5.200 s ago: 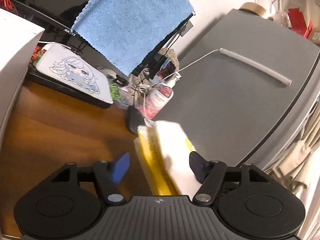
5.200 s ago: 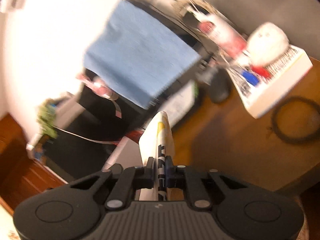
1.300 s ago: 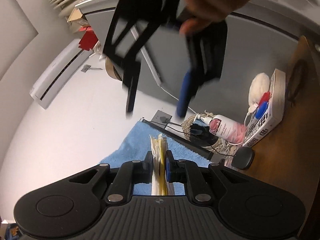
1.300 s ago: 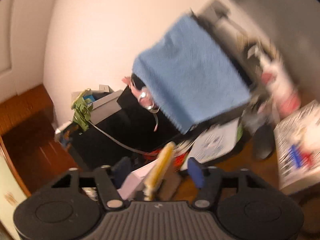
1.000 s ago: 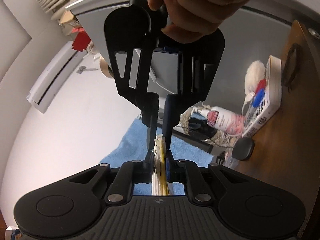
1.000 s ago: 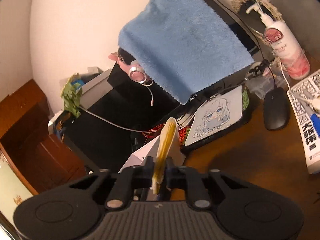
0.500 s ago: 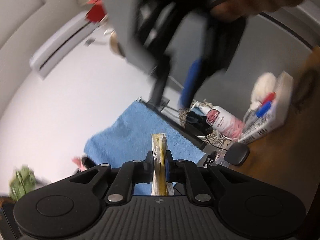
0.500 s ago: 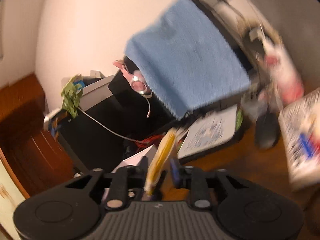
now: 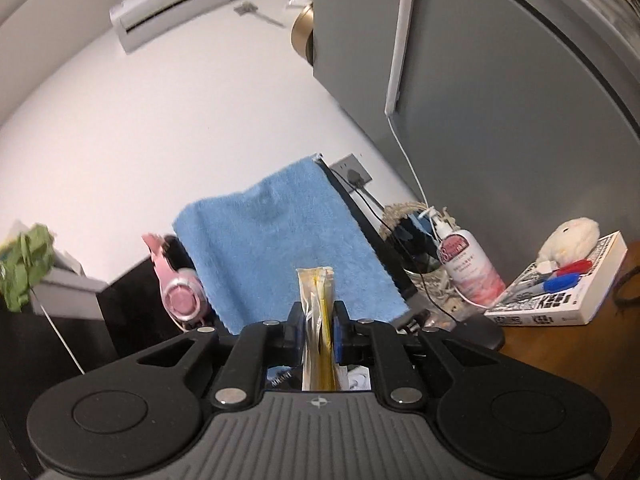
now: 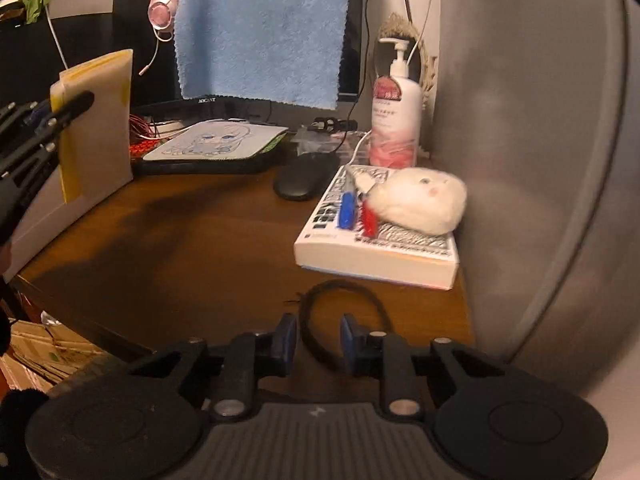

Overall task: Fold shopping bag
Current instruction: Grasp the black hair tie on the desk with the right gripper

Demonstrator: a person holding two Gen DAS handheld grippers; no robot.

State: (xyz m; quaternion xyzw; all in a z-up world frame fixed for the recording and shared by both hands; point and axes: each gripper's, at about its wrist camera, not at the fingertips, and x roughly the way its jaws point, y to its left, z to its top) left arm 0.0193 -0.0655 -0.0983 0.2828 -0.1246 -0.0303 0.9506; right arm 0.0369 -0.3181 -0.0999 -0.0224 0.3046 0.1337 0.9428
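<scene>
Folded shopping bag (image 9: 317,304): a flat white and yellow packet, edge-on in the left wrist view, held in the air above the wooden desk (image 10: 192,248). Left gripper (image 9: 317,332): blue pads pressed against both faces of the bag, clamped on it. In the right wrist view the same bag (image 10: 96,128) shows broadside at far left, with black fingers across its yellow margin.

Right gripper (image 10: 319,338): jaws apart, nothing between them; a black cord loop (image 10: 344,300) lies on the desk just beyond.

Surroundings: blue towel (image 10: 262,28) draped over a monitor whose bezel reads, as far as the blur allows, "AOCANT". Pump bottle (image 10: 396,112) with a pink label, print unreadable. White book (image 10: 376,252) with bold black characters on its cover, carrying a white plush toy (image 10: 420,200) and blue and red markers. Black mouse (image 10: 306,176). Illustrated mouse pad (image 10: 216,142). Pink headphones (image 9: 180,292).
</scene>
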